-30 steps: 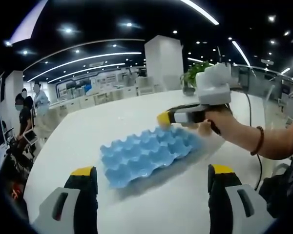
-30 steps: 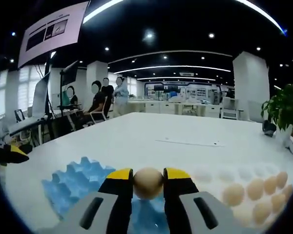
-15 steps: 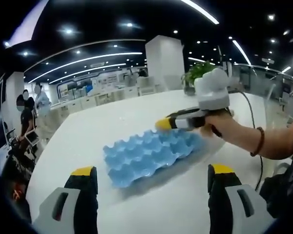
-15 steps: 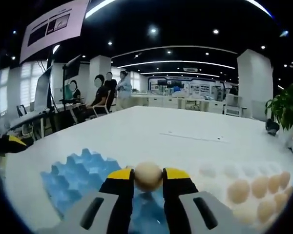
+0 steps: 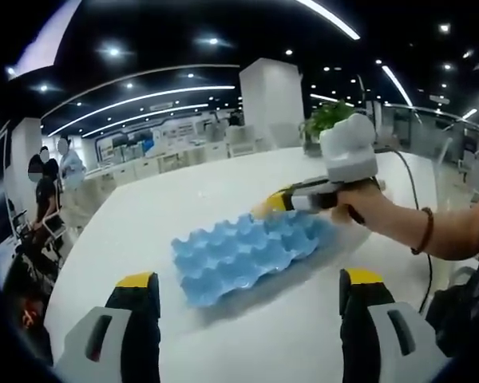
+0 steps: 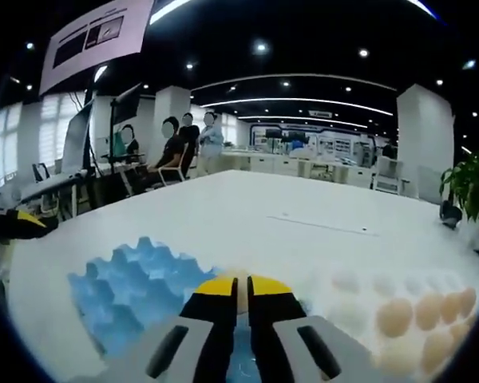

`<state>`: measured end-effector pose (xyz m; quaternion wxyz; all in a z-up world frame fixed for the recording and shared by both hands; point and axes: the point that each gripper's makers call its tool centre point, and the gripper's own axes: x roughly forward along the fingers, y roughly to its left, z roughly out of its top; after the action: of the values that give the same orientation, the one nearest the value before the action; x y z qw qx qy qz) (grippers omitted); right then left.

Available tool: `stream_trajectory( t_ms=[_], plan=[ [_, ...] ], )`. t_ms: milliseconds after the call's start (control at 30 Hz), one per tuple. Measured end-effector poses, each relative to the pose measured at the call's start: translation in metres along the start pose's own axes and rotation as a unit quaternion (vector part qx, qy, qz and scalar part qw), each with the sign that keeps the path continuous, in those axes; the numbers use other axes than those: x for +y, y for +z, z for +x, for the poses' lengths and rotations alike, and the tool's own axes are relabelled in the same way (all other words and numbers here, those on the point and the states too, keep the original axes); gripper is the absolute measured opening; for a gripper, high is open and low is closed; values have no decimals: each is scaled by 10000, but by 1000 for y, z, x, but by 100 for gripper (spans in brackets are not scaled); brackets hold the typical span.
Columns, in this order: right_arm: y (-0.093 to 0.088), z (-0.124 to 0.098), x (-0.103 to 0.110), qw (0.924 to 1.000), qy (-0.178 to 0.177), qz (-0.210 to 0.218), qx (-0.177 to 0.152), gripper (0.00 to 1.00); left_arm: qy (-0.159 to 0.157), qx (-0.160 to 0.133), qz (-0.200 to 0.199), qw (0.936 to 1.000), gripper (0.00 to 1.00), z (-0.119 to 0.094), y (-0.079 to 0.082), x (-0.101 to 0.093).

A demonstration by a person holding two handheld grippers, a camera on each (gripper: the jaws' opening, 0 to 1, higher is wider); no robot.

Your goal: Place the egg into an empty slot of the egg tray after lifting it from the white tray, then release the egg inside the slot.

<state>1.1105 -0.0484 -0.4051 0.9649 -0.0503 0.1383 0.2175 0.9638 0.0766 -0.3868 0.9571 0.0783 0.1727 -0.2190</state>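
Note:
The blue egg tray [image 5: 241, 254] lies on the white table, ahead of my left gripper [image 5: 247, 281], which stands open and empty short of the tray's near edge. A hand holds my right gripper [image 5: 265, 206] low over the tray's far right part. In the right gripper view, the right gripper [image 6: 239, 286] has its jaws almost together, with no egg between the tips, just over the blue egg tray [image 6: 132, 283]. To the right lies the white tray [image 6: 359, 287] with several tan eggs [image 6: 395, 317].
The white table [image 6: 287, 231] stretches far ahead. People sit and stand at desks at the back left [image 6: 176, 148]. A potted plant [image 6: 467, 179] stands at the table's far right. A cable [image 5: 407, 179] trails from the right gripper.
The egg that sat between the right gripper's jaws is out of sight and the jaws have come together. The right gripper has sunk lower over the blue tray. The left gripper stayed still.

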Motion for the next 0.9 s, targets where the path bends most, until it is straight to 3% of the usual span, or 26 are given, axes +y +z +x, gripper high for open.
stream_trajectory(
  t_ms=[267, 900],
  plan=[
    [-2, 1, 0, 10000, -3, 81, 55, 8, -33, 45, 11, 10000, 95, 0, -2, -1],
    [-8, 21, 13, 9986, 243, 324, 335, 31, -35, 16, -5, 10000, 95, -2, 0, 1]
  ],
)
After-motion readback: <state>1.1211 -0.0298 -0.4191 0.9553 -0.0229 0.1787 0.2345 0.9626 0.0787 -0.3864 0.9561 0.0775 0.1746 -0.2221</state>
